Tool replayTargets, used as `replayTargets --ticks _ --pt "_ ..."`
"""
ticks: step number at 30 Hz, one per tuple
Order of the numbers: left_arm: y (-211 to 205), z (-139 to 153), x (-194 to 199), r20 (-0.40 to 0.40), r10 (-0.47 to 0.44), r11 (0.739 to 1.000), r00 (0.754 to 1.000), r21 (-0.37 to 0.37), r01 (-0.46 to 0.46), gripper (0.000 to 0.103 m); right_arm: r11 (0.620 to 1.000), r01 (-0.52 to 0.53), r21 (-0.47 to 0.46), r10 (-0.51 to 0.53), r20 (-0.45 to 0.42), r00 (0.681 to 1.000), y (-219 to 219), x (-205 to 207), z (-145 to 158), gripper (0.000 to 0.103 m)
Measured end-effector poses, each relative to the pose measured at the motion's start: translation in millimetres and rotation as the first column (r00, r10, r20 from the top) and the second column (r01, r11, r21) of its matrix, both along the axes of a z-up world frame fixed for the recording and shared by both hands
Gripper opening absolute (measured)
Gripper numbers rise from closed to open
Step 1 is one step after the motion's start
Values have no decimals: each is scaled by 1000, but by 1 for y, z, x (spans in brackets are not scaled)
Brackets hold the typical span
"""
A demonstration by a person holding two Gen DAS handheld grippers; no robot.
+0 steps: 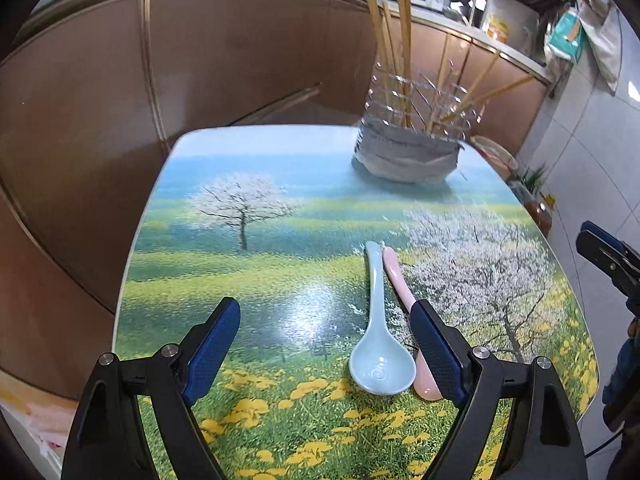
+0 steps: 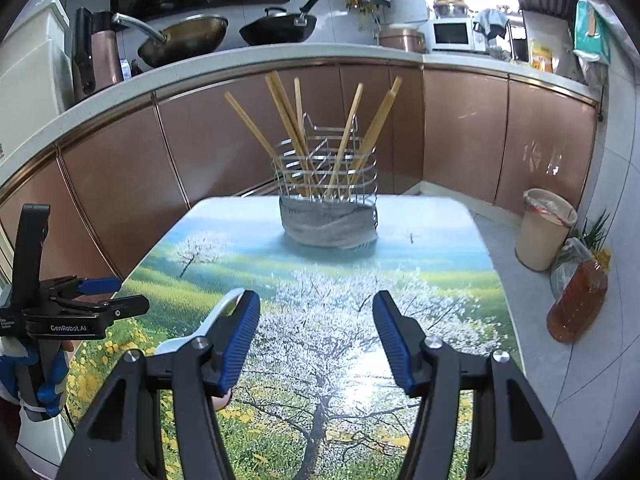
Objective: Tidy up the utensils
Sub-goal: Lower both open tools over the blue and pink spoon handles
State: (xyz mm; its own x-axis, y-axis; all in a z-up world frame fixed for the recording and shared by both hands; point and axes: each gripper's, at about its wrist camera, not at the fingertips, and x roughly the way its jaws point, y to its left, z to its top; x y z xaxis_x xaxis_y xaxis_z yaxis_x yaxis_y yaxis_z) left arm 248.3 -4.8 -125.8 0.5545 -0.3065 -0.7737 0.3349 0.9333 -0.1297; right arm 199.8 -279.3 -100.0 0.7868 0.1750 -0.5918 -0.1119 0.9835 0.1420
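A pale blue ceramic spoon (image 1: pixel 377 344) and a pink spoon (image 1: pixel 398 280) lie side by side on the landscape-print table (image 1: pixel 248 272), handles pointing away. My left gripper (image 1: pixel 326 308) hovers open over the table's near part; the blue spoon's bowl lies between its fingers and the right finger covers the pink spoon's middle. My right gripper (image 2: pixel 316 300) is open above the table with nothing between its fingers; the blue spoon (image 2: pixel 218 314) shows behind its left finger. A wire utensil holder (image 2: pixel 328 196) with several wooden chopsticks stands at the far end.
Brown cabinets and a counter with woks and a microwave (image 2: pixel 450 34) curve around the table. On the floor to the right stand a lined bin (image 2: pixel 544 228) and an oil bottle (image 2: pixel 578 304). The other gripper in a gloved hand (image 2: pixel 44 312) is at the left edge.
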Motion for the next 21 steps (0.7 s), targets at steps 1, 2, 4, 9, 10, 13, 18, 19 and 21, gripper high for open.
replayTargets --ticks 1,2,4,9,10,13,18,19,21 --pt "-3 -3 3 -10 -12 1000 1000 4 12 86 1000 -4 0 4 -8 1000 0 3 -2 57" --pt "-4 -6 5 -17 -21 1000 1000 8 21 86 1000 -6 1 6 -13 1000 1 4 -5 57" --pt "-8 -11 11 -32 -34 999 999 11 34 86 1000 -14 3 14 -26 1000 1 8 -9 57" --pt "-15 -22 26 -66 -67 997 996 25 69 86 1000 -26 5 27 -59 998 3 19 -20 57" --pt "-17 -24 28 -72 -75 997 995 30 77 85 1000 -29 6 30 -64 997 3 20 -22 57" --pt "-22 -29 35 -86 -95 994 992 44 99 83 999 -46 7 46 -84 995 7 26 -28 57" --pt "-34 -37 41 -111 -127 989 986 64 134 81 997 -81 13 82 -116 990 16 33 -39 57" --pt "-36 -38 43 -115 -131 988 985 66 139 80 996 -88 14 89 -121 989 17 34 -42 57" --pt "-39 -41 46 -127 -138 987 982 69 148 77 995 -101 15 102 -134 986 21 37 -46 57"
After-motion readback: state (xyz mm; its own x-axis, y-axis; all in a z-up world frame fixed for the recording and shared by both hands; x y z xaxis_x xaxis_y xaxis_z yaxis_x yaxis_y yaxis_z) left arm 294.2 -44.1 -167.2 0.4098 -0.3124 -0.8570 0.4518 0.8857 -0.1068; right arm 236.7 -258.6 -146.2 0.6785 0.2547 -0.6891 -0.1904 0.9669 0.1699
